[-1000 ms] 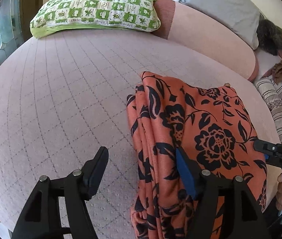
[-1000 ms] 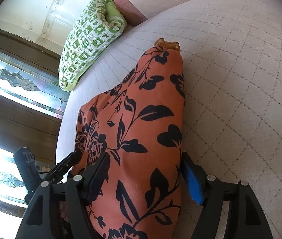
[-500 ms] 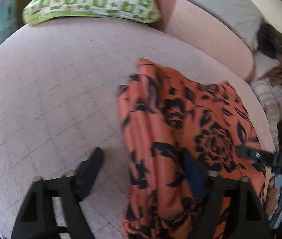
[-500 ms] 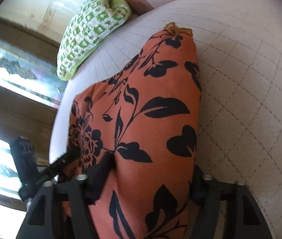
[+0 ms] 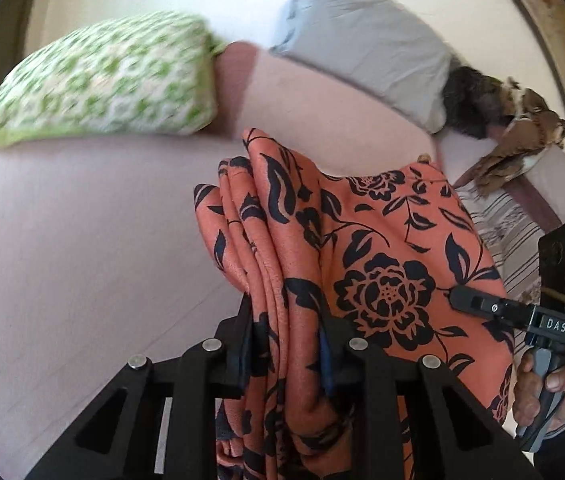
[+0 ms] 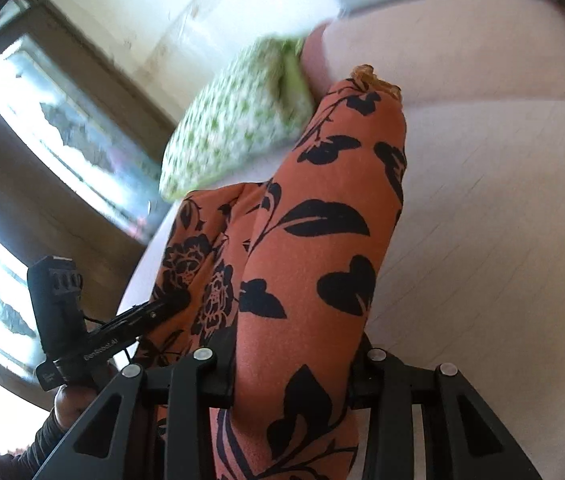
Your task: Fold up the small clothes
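Both tools closed since a second ago: left tool (image 5: pixel 286 344) and right tool (image 6: pixel 294 364) each clench the orange black-floral folded cloth (image 5: pixel 362 264), lifted off the pink quilted bed (image 5: pixel 82 248).

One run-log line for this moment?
left gripper: shut on orange floral garment | right gripper: shut on same garment | surface: pink bed
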A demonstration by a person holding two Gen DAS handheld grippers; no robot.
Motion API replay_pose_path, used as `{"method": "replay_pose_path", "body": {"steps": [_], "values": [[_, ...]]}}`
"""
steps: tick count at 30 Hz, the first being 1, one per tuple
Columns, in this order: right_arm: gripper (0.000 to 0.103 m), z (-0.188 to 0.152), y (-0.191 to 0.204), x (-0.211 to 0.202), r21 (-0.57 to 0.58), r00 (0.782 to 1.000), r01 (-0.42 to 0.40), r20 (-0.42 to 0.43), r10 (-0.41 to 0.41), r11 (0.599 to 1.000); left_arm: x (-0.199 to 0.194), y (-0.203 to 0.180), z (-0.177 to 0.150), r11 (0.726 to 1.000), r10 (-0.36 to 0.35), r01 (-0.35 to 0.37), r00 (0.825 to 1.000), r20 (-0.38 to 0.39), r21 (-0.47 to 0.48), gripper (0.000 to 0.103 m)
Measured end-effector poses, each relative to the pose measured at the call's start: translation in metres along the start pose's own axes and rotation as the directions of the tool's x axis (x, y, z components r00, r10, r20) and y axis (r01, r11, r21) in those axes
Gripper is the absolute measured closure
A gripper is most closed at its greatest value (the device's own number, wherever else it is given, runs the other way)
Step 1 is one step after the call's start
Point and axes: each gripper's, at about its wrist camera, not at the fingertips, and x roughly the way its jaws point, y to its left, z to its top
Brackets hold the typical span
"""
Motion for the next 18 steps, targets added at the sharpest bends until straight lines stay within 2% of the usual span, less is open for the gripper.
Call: {"method": "replay_pose_path", "body": {"steps": [2,4,5,6,7,8,9,10,11,13,15,18], "values": [[0.064,0.010,-0.023,-0.012,0.021,1.000,0.014,0.028,-0.014,1.000,0.011,-0.009,0.001,0.999,-0.004,0.004,1.000,-0.006,0.037,0.074],[0.062,0.014,-0.054,-0.009,0.041,1.000,-0.007,0.014,0.007,0.999,0.036,-0.009,-0.002,0.999,0.023,-0.022,0.999,-0.025,0.033,0.072],[0.056,0.013,-0.071,-0.002,0.070,1.000,-0.022,0.007,0.022,0.997,0.049,-0.004,-0.006,0.999,0.045,-0.044,0.998,-0.042,0.024,0.065],[0.053,0.010,-0.093,0.011,0.108,1.000,-0.020,-0.016,0.022,0.994,0.064,0.002,-0.013,0.997,0.081,-0.080,0.994,-0.066,0.019,0.064],[0.051,0.005,-0.112,0.025,0.137,0.998,0.021,-0.059,-0.013,0.990,0.084,0.009,-0.022,0.991,0.136,-0.134,0.984,-0.118,0.023,0.063],[0.051,-0.002,-0.128,0.035,0.160,0.992,0.087,-0.102,-0.071,0.983,0.093,0.014,-0.028,0.987,0.160,-0.159,0.974,-0.160,0.022,0.063],[0.051,-0.010,-0.140,0.042,0.184,0.979,0.169,-0.146,-0.143,0.968,0.096,0.019,-0.034,0.987,0.160,-0.162,0.969,-0.186,0.007,0.062],[0.048,-0.015,-0.145,0.035,0.199,0.981,0.176,-0.119,-0.155,0.964,0.087,0.027,-0.039,0.989,0.140,-0.145,0.973,-0.181,-0.017,0.055],[0.047,-0.015,-0.144,0.026,0.198,0.985,0.165,-0.083,-0.151,0.966,0.079,0.029,-0.040,0.988,0.148,-0.152,0.974,-0.169,-0.010,0.053],[0.045,-0.011,-0.129,-0.001,0.158,0.980,0.199,-0.003,-0.201,0.967,0.056,0.031,-0.039,0.988,0.152,-0.150,0.981,-0.120,0.028,0.053],[0.044,-0.001,-0.108,-0.021,0.124,0.989,0.122,0.064,-0.131,0.985,0.033,0.029,-0.037,0.990,0.137,-0.133,0.987,-0.082,0.053,0.053],[0.033,0.013,-0.089,-0.024,0.082,0.995,0.043,0.088,-0.050,0.996,0.029,0.022,-0.029,0.990,0.106,-0.099,0.992,-0.072,0.097,0.052]]}}
